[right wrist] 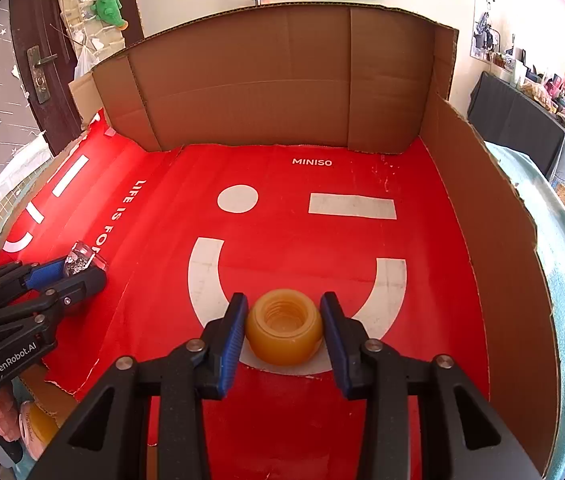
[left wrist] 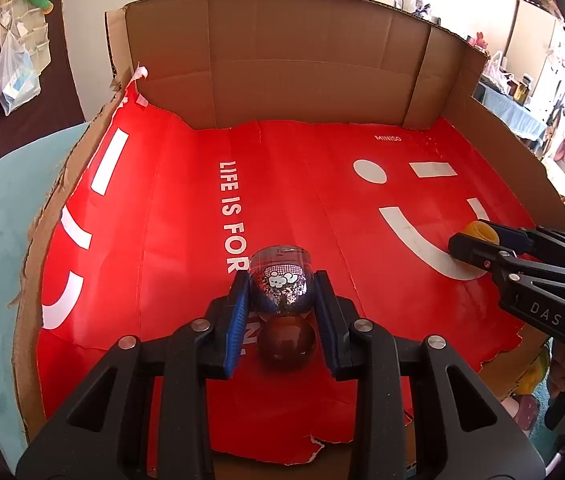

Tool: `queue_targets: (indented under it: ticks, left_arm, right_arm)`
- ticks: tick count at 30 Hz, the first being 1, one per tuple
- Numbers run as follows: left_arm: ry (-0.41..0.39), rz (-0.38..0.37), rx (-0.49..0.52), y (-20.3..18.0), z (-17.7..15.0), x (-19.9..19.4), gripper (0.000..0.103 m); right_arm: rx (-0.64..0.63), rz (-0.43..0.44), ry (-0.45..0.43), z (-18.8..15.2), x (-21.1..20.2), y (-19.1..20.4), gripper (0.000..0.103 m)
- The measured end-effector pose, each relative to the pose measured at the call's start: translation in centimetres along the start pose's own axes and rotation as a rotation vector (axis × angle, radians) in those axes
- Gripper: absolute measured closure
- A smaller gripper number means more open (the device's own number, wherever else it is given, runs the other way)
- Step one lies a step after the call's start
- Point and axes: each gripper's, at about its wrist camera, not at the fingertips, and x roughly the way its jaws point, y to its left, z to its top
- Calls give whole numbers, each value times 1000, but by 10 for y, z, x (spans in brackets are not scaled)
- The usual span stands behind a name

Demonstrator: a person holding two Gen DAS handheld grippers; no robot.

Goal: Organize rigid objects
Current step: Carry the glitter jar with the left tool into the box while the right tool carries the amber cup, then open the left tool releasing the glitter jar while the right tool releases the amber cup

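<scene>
A small clear jar full of glitter (left wrist: 280, 280), with a cloud sticker and a dark round cap toward the camera, sits between the blue pads of my left gripper (left wrist: 282, 280), which is shut on it low over the red sheet (left wrist: 162, 220). The right wrist view shows the same jar (right wrist: 80, 256) in the left gripper (right wrist: 82, 270) at the left edge. My right gripper (right wrist: 283, 304) is shut on a squat amber threaded jar (right wrist: 284, 330) that rests on the white smile mark. From the left wrist, that amber jar (left wrist: 482, 232) and the right gripper (left wrist: 474, 246) are at the right.
A cardboard wall (right wrist: 262, 80) stands along the back and another cardboard flap (right wrist: 494, 240) along the right. The red sheet's front edge is torn (right wrist: 62, 388). Beyond it lie yellow and pink items (right wrist: 38, 420). A hand (right wrist: 2, 412) holds the left gripper's handle.
</scene>
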Motion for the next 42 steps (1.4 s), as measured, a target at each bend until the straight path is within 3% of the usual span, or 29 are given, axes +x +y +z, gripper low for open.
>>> queue_targets:
  ticks: [25, 27, 29, 30, 42]
  left_arm:
    - [0, 1, -6, 1, 1, 1, 72]
    - [-1, 16, 1, 0, 1, 1, 69]
    - [-4, 31, 3, -1, 1, 0, 35]
    - [-19, 28, 2, -1, 1, -3, 32]
    - [-88, 62, 34, -6, 3, -18, 32]
  right_arm:
    - [2, 1, -3, 0, 0, -1, 62]
    - [2, 3, -3, 0, 0, -1, 61]
    - [1, 5, -3, 0, 0, -1, 60]
    - [0, 5, -3, 0, -1, -1, 59]
    - [-9, 10, -35, 0, -12, 2, 46]
